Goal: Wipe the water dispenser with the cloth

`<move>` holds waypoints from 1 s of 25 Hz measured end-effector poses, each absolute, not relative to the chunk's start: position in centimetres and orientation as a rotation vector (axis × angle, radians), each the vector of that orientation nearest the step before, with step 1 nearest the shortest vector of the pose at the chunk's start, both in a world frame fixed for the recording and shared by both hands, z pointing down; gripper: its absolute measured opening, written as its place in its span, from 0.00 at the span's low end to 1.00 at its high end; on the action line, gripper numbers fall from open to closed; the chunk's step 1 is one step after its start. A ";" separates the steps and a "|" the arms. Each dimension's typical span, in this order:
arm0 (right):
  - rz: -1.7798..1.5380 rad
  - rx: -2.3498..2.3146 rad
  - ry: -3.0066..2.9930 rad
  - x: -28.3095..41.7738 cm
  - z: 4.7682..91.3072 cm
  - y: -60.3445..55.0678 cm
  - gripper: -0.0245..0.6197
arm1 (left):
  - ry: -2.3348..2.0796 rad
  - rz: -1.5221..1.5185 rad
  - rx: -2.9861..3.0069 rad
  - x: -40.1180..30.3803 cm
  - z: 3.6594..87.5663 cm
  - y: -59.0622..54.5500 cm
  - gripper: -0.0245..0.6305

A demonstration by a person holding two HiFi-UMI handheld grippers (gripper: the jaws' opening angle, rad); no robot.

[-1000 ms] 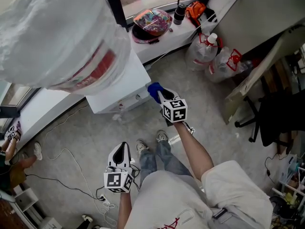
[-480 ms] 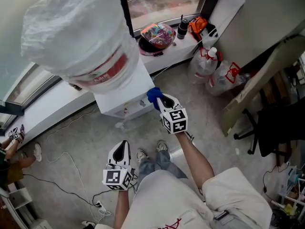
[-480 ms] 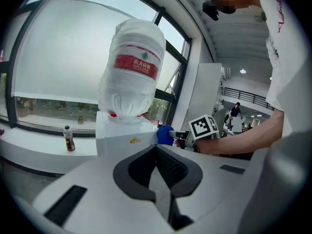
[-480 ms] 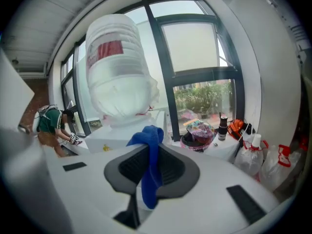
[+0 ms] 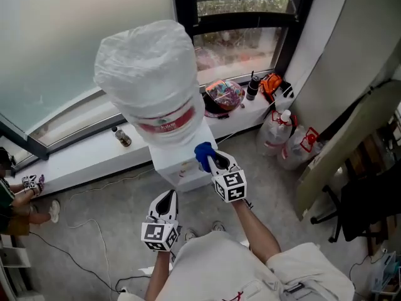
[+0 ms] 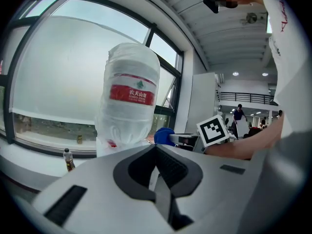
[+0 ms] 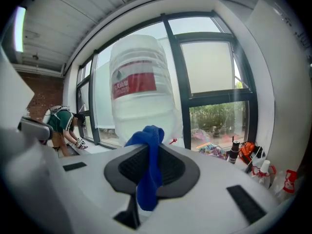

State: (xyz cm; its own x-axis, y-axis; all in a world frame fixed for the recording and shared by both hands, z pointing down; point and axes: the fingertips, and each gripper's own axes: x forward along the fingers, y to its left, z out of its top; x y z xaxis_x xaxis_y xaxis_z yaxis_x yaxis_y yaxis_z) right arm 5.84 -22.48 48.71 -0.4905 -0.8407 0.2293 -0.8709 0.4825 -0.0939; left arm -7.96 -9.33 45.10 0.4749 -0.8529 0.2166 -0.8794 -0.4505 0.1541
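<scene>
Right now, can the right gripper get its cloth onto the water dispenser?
Probably yes. The right gripper, shut on the blue cloth, is close beside the water dispenser, under the bottle, and nothing shows between them. Whether cloth and dispenser touch is unclear.

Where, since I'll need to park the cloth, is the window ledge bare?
In the head view, the white window ledge is bare left of the small brown bottle. Right of the white water dispenser it is crowded: multicoloured bag, black flask, orange object.
</scene>
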 end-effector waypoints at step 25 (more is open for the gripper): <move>0.259 1.299 -2.713 6.9 46.0 -0.7 0.12 | -1.497 0.167 2.458 -2.8 45.8 0.2 0.06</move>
